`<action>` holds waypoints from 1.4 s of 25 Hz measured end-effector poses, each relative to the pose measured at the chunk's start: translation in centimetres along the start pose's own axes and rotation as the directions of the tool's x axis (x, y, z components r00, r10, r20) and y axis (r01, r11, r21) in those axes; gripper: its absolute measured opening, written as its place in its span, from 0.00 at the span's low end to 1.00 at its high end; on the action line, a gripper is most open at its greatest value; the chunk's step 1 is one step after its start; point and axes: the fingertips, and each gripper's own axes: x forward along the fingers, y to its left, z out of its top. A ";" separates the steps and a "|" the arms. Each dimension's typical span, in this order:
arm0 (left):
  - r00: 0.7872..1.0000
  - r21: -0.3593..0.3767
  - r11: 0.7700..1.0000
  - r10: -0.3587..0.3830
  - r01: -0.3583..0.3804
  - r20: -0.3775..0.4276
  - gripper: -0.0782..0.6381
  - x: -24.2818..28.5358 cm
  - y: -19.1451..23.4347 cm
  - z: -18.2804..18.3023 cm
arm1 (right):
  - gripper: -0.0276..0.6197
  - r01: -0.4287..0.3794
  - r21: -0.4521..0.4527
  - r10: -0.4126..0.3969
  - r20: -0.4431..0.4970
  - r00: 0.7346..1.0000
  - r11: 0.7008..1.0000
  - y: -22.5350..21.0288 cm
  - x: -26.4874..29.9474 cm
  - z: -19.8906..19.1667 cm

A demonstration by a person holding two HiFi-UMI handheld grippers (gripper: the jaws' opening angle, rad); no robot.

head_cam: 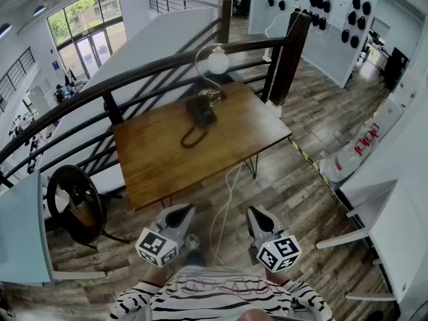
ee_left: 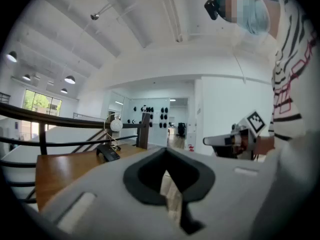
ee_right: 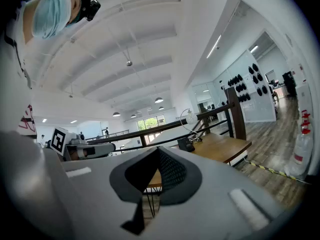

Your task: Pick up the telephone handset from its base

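Brown wooden table (head_cam: 160, 162) ahead: the black telephone handset (head_cam: 200, 111) lies lengthwise away, well beyond my clenched, empty left gripper (head_cam: 176, 215) and right gripper (head_cam: 259, 219); left looks nearer.

Soft, even daylight fills the room, entering through the tall glazed windows (head_cam: 87, 32) at the head view's upper left; round white pendant ceiling lamps (ee_left: 70, 79) add little. The brown wooden table (head_cam: 167, 166) shows a pale sheen. All views bow at the edges; both gripper views have black corners and blurred near surfaces.
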 end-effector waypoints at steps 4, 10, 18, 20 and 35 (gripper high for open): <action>1.000 0.014 1.000 -0.003 0.003 0.000 0.11 0.0 -1.1 -0.4 | 0.05 -0.011 -0.012 0.011 0.004 1.000 1.000 0.1 -0.7 -0.3; 1.000 -0.002 1.000 0.009 -0.009 0.015 0.11 0.1 -1.4 -0.4 | 0.05 -0.034 -0.037 0.034 0.011 0.999 0.999 0.2 -0.7 -0.1; 0.996 -0.044 0.997 0.060 -0.057 0.063 0.12 1.3 1.8 -0.3 | 0.14 -0.044 -0.063 0.046 0.034 0.998 0.997 -0.7 2.4 0.3; 0.997 -0.059 0.997 0.051 -0.047 0.059 0.20 2.1 3.2 -0.5 | 0.14 -0.033 -0.056 0.035 0.032 0.999 0.998 -1.2 3.9 0.4; 0.998 -0.110 0.994 -0.005 0.011 0.055 0.29 9.1 19.9 0.9 | 0.27 0.025 -0.065 -0.023 0.031 0.999 0.998 -4.6 21.0 3.4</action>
